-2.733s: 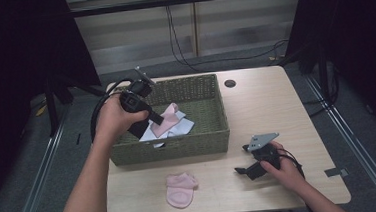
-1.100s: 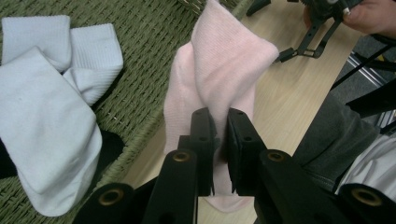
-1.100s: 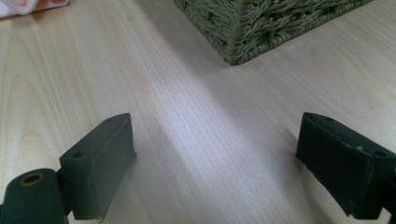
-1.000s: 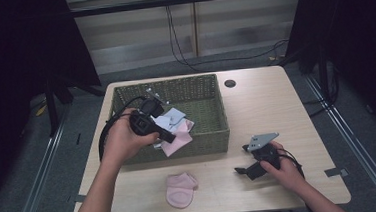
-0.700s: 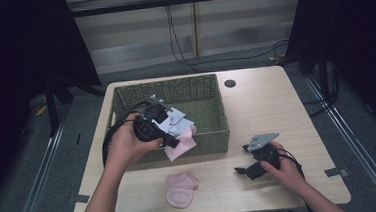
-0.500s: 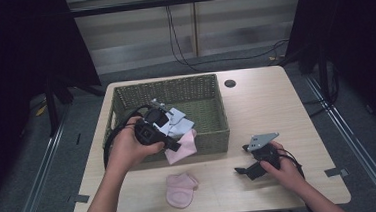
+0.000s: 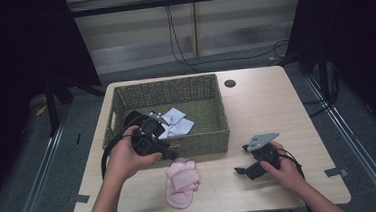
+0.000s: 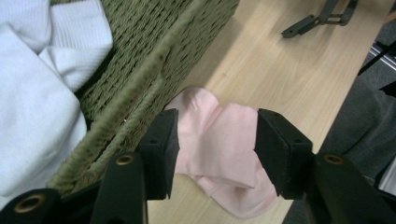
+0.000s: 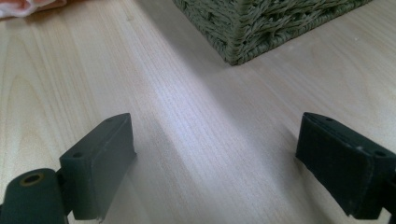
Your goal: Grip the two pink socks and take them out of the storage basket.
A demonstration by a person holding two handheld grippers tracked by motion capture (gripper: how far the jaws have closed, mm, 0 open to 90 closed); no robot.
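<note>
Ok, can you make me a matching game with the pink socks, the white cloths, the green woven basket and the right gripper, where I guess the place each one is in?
Things:
1. pink socks
2. white cloths
3. green woven basket
4. right gripper

Places:
A. inside the basket
B. on the wooden table, jaws open, nothing between them
C. on the table just in front of the basket
D. at the back left part of the table

Pairs: 1-C, 2-A, 3-D, 4-B
</note>
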